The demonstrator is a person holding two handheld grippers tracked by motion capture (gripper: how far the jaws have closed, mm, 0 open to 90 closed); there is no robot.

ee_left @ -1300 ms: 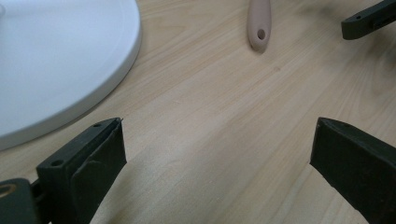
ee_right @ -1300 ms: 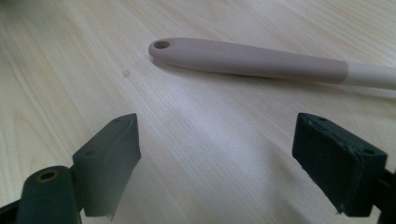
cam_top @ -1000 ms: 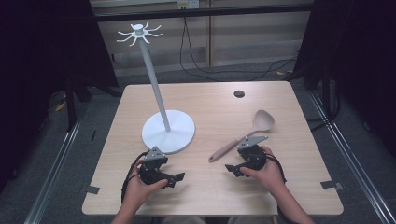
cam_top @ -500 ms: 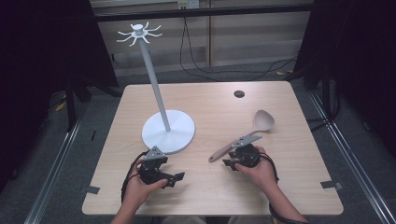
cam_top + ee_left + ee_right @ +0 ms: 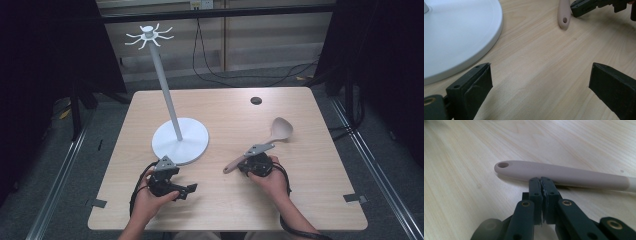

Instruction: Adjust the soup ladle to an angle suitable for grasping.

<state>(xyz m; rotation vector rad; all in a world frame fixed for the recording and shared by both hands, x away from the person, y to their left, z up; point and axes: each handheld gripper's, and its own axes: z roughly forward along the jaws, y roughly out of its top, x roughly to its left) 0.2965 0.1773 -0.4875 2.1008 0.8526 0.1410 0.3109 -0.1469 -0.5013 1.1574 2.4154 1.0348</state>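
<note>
The left gripper (image 5: pixel 186 190) rests wide open and empty near the white stand base (image 5: pixel 180 140). To its right, the right gripper (image 5: pixel 540 182) has its jaws pressed together, gripping nothing, tips at the spoon (image 5: pixel 260 145) handle lying right of centre. A closed nudge could skid the spoon away. The stand's pole could obstruct lifting.

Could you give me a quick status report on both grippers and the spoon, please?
Right gripper shut, fingers at the spoon handle, not gripping it. Left gripper open beside the white stand base. Nothing in the way.
</note>
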